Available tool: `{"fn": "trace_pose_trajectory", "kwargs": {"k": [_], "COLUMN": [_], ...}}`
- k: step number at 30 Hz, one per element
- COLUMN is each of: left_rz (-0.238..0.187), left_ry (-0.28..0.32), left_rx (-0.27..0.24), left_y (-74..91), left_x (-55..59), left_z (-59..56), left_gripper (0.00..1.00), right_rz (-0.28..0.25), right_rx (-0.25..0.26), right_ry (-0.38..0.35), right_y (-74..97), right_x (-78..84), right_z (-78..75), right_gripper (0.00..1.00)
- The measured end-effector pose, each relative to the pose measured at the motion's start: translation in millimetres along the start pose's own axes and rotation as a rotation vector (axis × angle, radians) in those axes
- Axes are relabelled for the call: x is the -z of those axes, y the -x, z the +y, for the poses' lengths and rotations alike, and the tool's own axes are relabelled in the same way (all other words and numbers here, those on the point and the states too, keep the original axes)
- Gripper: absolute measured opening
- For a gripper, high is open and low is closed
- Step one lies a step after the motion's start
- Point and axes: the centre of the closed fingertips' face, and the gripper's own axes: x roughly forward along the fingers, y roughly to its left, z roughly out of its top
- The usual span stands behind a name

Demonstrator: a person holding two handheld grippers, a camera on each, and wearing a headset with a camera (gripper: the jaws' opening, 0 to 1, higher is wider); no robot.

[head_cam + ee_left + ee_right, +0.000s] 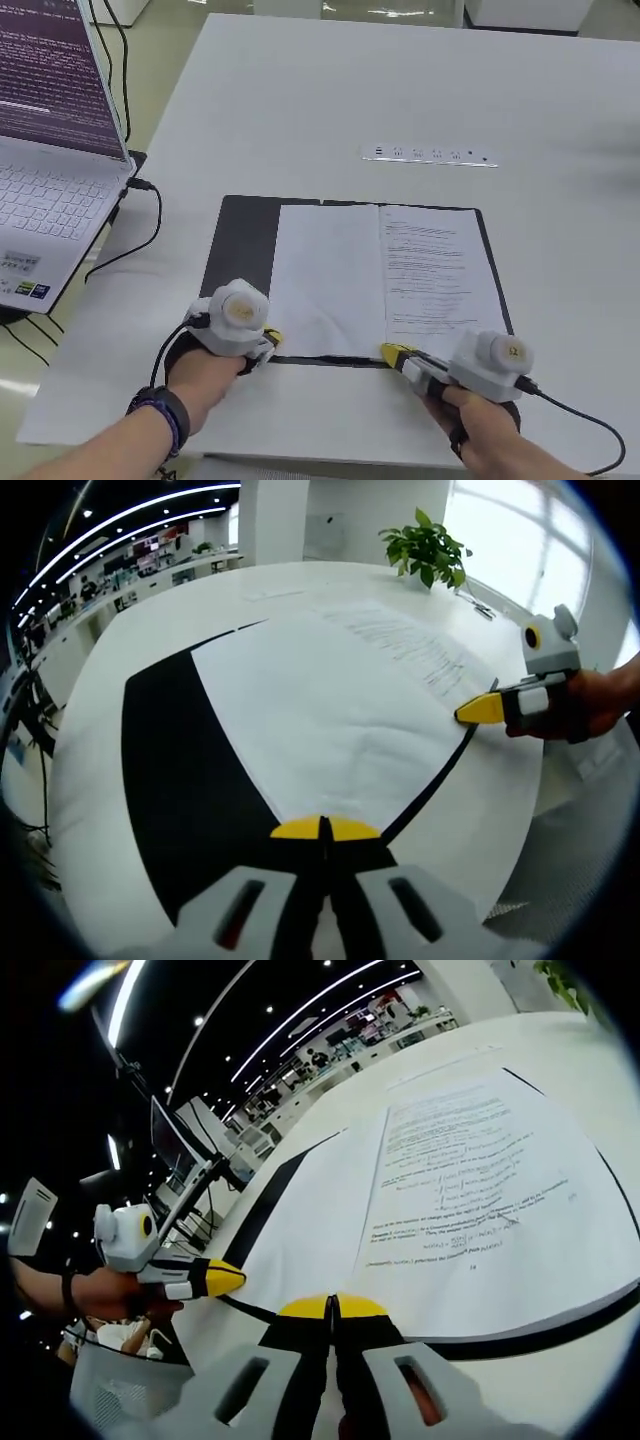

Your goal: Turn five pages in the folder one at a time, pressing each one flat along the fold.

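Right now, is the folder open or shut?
Open: the folder lies spread flat, with a blank page left of the fold and a printed page right of it.

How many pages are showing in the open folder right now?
2: a blank page left of the fold, a printed page right of it. Others may lie hidden beneath.
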Motion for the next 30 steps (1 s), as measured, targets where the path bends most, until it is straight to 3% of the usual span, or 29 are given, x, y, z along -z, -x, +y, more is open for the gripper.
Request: {"fn": "trace_pose_trajectory", "kwargs": {"k": [7, 14, 20, 21, 23, 26, 30], "left_rz": [0.024, 0.07, 0.074, 0.056, 0.009, -0.01, -0.044], "left_ry": [0.01, 0.004, 0.096, 0.123, 0.116, 0.165, 0.162], "left_rx": [0.002, -0.031, -0.015, -0.015, -0.033, 0.0, 0.006], "left_y": [-0.4, -0.1, 0.7, 1.8, 4.4, 5.5, 12.3], "left_x": [-0.4, -0.8, -1.1, -5.0, -13.8, -19.3, -31.6], "left_z": [0.5, -0.6, -3.9, -6.8, -9.1, -20.8, -27.1], "left_gripper": [0.0, 0.0, 0.03, 0.08, 0.12, 0.15, 0.2], "right_rz": [0.01, 0.029, 0.028, 0.021, -0.009, -0.015, -0.025], "right_rx": [0.004, 0.003, -0.027, -0.028, -0.037, -0.049, -0.051], "right_ry": [-0.006, -0.019, -0.038, -0.036, -0.043, -0.023, 0.006], "right_y": [0.2, 3.1, 10.0, 12.3, 15.5, 17.7, 22.1], "right_x": [0.6, 5.1, 5.4, 3.3, -3.8, -12.0, -20.1], "right_z": [0.4, 3.8, 11.5, 13.1, 16.7, 20.1, 15.0], "right_gripper": [0.0, 0.0, 0.0, 0.0, 0.02, 0.07, 0.14]}}
